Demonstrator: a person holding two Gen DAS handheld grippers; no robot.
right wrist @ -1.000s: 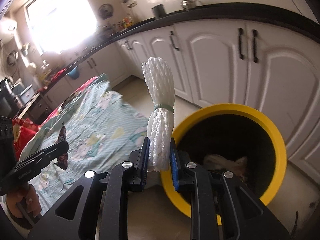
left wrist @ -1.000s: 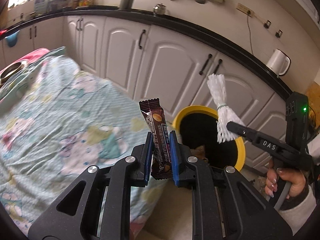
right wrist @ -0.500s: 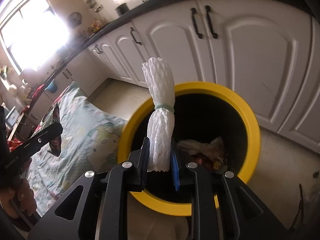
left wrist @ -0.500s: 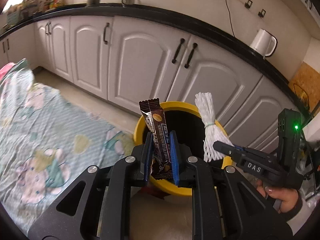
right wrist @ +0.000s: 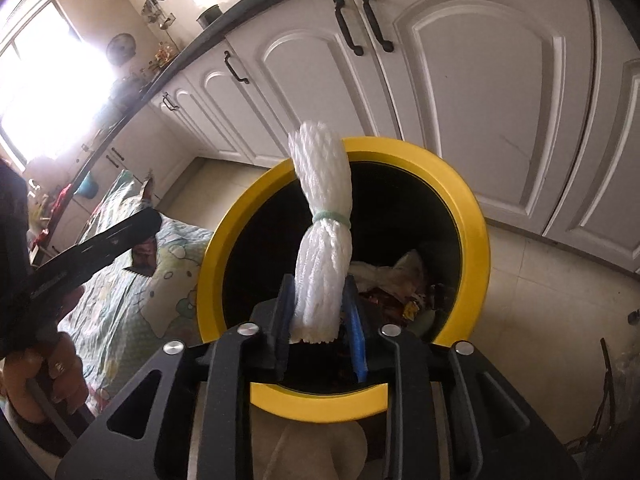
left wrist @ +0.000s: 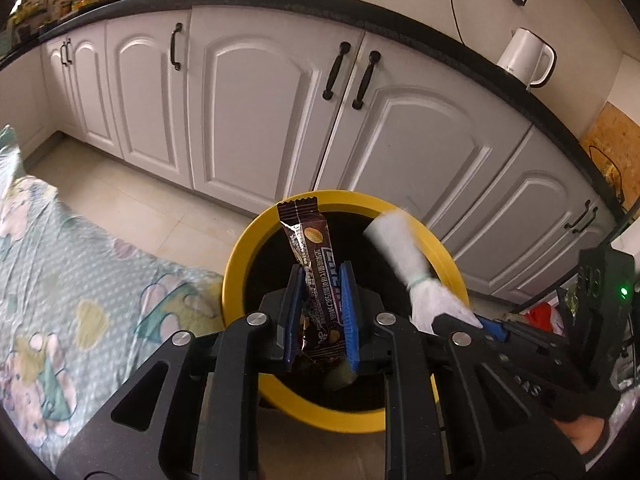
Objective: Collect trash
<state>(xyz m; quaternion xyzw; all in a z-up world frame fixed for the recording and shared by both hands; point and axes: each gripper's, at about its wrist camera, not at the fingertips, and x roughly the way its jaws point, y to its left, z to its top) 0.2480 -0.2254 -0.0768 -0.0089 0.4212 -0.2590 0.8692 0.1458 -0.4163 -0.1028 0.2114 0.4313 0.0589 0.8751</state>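
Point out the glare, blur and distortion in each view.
Left wrist view: white foam net smeared by motion blur, brown wrapper sharp, countertop bowed by the fisheye. Right wrist view: window blown out at left, cabinet doors curved, net crisp.

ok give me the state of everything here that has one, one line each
Left hand-held gripper: shut on snack wrapper, over the bin.
Right hand-held gripper: shut on foam net, over the bin.
Yellow-rimmed bin: open, trash inside.
Cabinet doors: closed.
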